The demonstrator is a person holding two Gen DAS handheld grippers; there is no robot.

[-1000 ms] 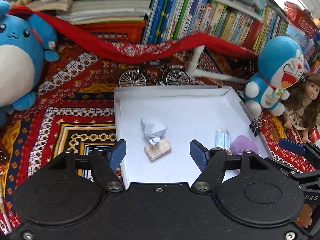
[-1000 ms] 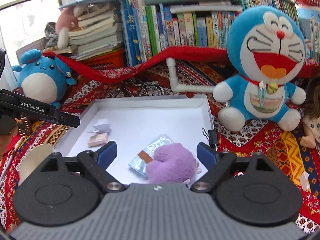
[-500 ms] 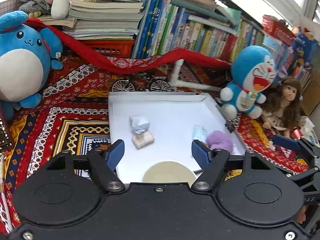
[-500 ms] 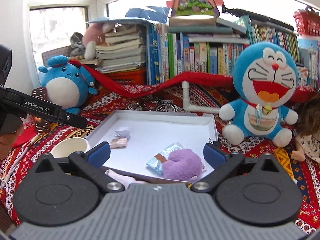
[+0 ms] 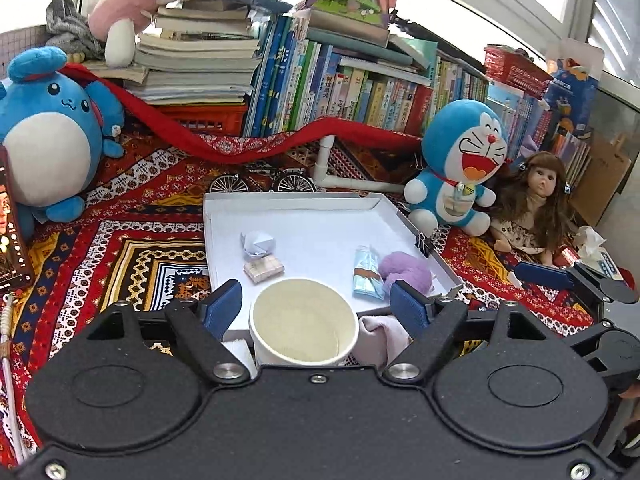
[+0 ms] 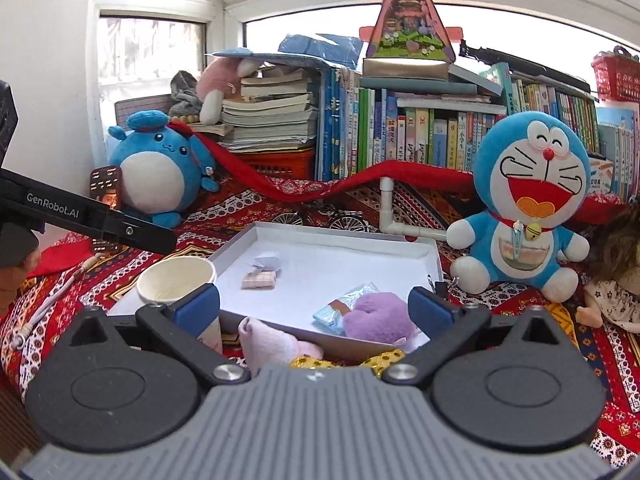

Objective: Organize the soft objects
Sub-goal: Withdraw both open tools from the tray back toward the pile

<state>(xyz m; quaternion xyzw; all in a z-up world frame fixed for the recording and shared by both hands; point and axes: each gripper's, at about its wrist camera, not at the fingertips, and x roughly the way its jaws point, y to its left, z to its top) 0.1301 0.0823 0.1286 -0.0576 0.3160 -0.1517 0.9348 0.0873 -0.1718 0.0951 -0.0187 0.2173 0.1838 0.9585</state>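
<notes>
A white tray (image 5: 304, 216) on the patterned cloth holds a folded white paper (image 5: 258, 243), a small checked pack (image 5: 264, 269), a blue packet (image 5: 366, 272) and a purple plush (image 5: 404, 268). In front of the tray stand a paper cup (image 5: 304, 320) and a crumpled pink cloth (image 5: 380, 334). My left gripper (image 5: 316, 306) hovers near the cup, its jaws opening; the cup shows between the fingers untouched. My right gripper (image 6: 314, 308) is open wide and holds nothing, above the pink cloth (image 6: 272, 344) and short of the purple plush (image 6: 376, 316).
A Doraemon plush (image 5: 464, 168) and a doll (image 5: 532, 208) sit right of the tray, a round blue plush (image 5: 48, 140) and a phone (image 5: 10, 232) to the left. A model bicycle (image 5: 260, 182), a white pipe and rows of books stand behind.
Both grippers have drawn back from the tray and risen a little. The paper cup and the pink cloth have come into view in front. Both pairs of jaws have widened.
</notes>
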